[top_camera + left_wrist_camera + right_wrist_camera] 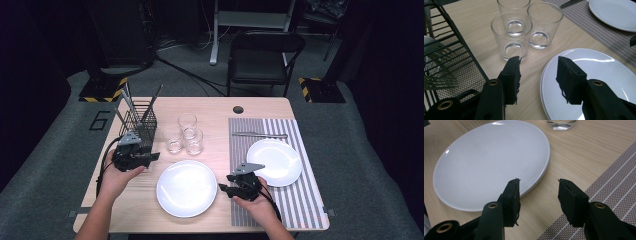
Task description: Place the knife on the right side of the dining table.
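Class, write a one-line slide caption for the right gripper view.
Open right tool poised at the rim of a white plate on the wooden table.

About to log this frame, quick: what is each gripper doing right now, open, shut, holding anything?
Left gripper: open, holding nothing.
Right gripper: open, holding nothing, beside the near plate.

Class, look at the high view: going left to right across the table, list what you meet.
Wire cutlery basket → left tool → cluster of three glasses → right tool → plate on the striped placemat.
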Demonstrator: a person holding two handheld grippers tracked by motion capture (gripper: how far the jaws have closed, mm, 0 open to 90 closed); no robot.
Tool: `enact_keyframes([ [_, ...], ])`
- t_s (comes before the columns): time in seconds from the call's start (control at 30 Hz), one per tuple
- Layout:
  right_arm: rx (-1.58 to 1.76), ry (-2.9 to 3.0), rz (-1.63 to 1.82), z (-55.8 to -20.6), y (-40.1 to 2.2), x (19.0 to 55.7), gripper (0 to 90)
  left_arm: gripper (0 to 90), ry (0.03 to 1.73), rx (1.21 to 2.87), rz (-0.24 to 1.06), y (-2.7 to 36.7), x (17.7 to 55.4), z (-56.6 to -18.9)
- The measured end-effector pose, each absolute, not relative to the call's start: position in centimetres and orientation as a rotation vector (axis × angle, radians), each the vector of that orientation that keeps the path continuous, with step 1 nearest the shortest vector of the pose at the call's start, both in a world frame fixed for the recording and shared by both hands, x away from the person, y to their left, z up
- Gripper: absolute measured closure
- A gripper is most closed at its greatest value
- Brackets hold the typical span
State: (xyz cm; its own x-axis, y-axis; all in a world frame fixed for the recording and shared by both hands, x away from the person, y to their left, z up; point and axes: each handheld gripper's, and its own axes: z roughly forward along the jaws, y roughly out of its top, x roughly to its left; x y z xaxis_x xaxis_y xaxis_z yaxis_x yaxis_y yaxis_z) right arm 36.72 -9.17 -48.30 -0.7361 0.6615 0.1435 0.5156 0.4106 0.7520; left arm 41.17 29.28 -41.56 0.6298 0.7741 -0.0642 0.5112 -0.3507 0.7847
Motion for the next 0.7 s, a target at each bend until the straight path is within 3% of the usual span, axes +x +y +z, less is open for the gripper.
enact_keyframes([
  [0.43,1.01,2.508,1.245,-48.1,-8.3,36.4,40.3,54.0,1.031,1.986,0.403,30.6,41.0,-40.8],
  [0.7,0.941,2.537,1.223,-48.1,-7.4,36.1,41.4,54.6,1.025,1.985,0.407,30.9,40.5,-40.1],
])
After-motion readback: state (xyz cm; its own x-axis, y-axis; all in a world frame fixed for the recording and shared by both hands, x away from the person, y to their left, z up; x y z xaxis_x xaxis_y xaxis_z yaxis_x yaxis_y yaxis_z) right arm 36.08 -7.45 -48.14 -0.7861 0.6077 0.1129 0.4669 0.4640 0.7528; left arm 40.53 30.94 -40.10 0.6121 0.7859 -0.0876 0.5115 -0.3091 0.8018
